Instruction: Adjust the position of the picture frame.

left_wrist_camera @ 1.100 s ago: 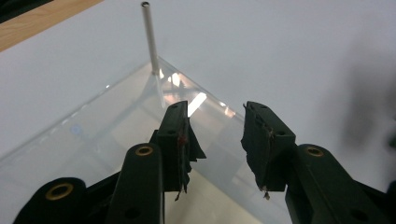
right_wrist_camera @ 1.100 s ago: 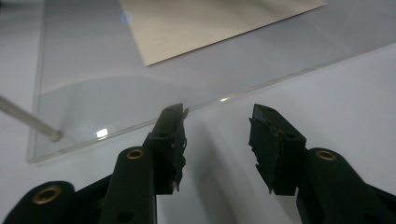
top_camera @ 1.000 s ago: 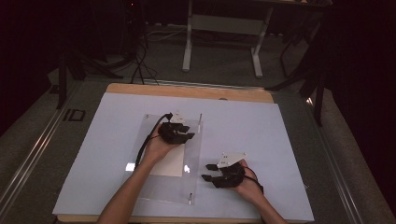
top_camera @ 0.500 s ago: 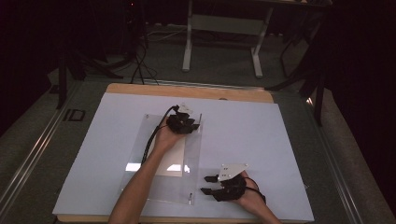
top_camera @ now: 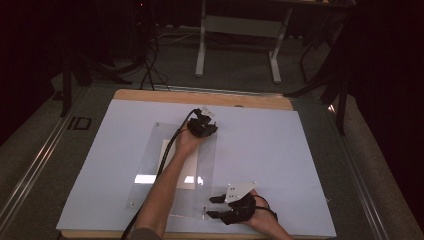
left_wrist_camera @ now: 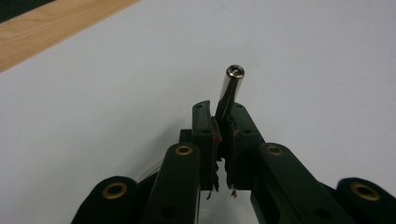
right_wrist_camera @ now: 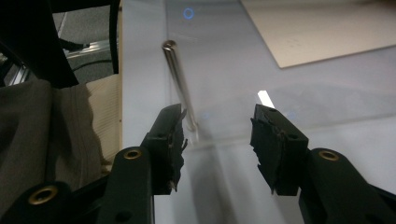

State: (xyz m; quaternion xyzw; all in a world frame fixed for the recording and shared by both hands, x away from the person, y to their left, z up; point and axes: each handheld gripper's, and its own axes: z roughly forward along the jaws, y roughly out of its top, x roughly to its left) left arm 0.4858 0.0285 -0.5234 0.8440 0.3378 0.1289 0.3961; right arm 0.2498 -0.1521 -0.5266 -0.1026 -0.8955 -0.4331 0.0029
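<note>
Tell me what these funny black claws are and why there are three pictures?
A person sits at a white table and holds a pinching tool, called a gripper, in each hand. One picture looks down from above. The other two come from little cameras riding on each gripper.

On the table lies a clear plastic sheet with a pale paper under it and shiny metal posts at its corners.

The left gripper is pinched shut on a metal post. The right gripper is open, with another post standing beside one jaw.
</note>
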